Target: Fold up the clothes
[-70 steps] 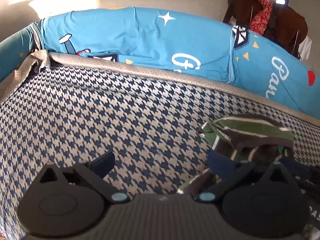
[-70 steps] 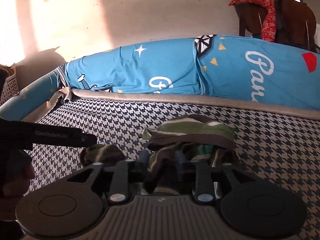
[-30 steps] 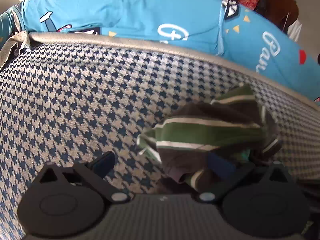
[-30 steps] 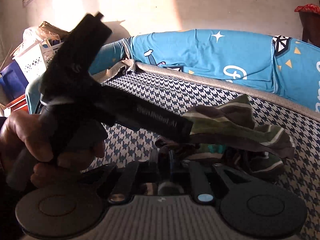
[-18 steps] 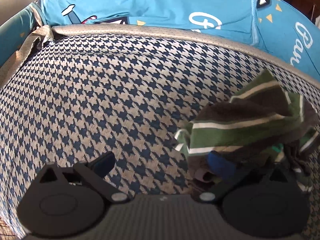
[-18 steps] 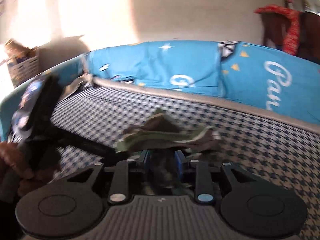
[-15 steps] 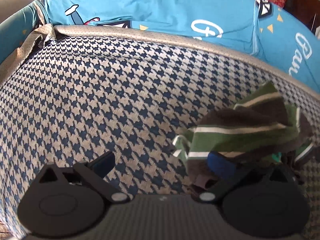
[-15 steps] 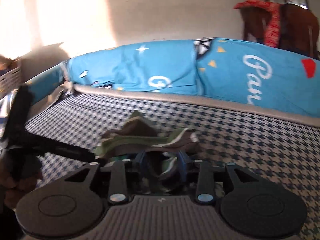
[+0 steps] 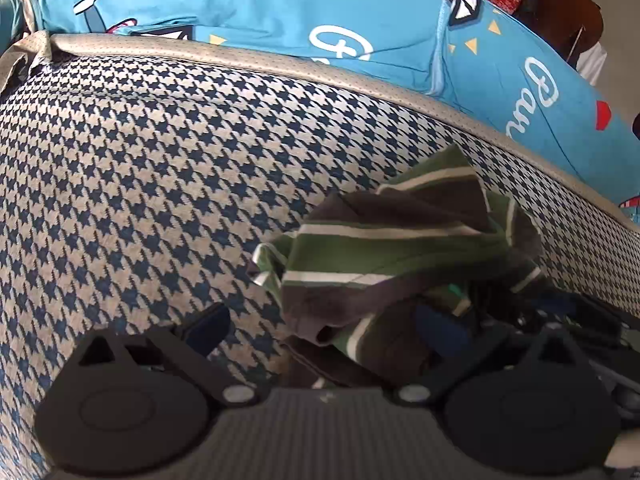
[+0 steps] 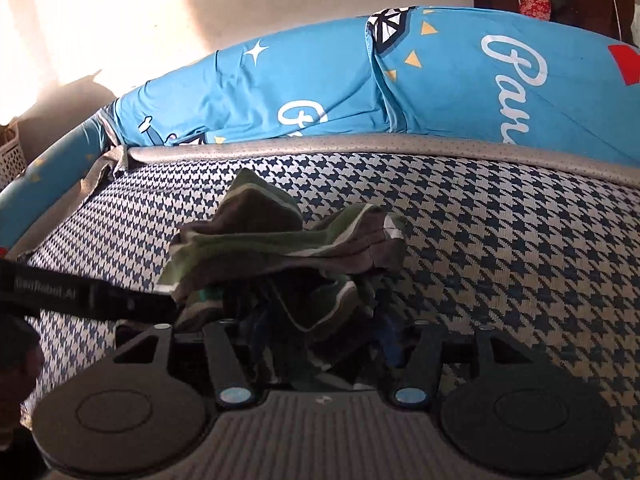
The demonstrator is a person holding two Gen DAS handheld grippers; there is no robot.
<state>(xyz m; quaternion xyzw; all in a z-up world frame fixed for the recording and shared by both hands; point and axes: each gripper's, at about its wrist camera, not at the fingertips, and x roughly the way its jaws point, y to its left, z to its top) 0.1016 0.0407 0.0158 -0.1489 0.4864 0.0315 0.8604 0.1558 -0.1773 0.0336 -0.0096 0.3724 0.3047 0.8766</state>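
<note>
Item: striped garment (image 10: 288, 248), bunched on houndstooth bed (image 10: 520, 240). My right hand-held gripper (image 10: 320, 332): jaws just opening, cloth between, grip released. Left hand-held gripper (image 9: 320, 320): spread, holding nothing. Fold set down; needs tidying.

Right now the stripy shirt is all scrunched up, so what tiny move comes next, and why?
Probably draw the right hand-held gripper back from the bunched striped shirt on the houndstooth cushion. Its jaws have just been opening around loose cloth, and the left hand-held gripper is open too.
</note>
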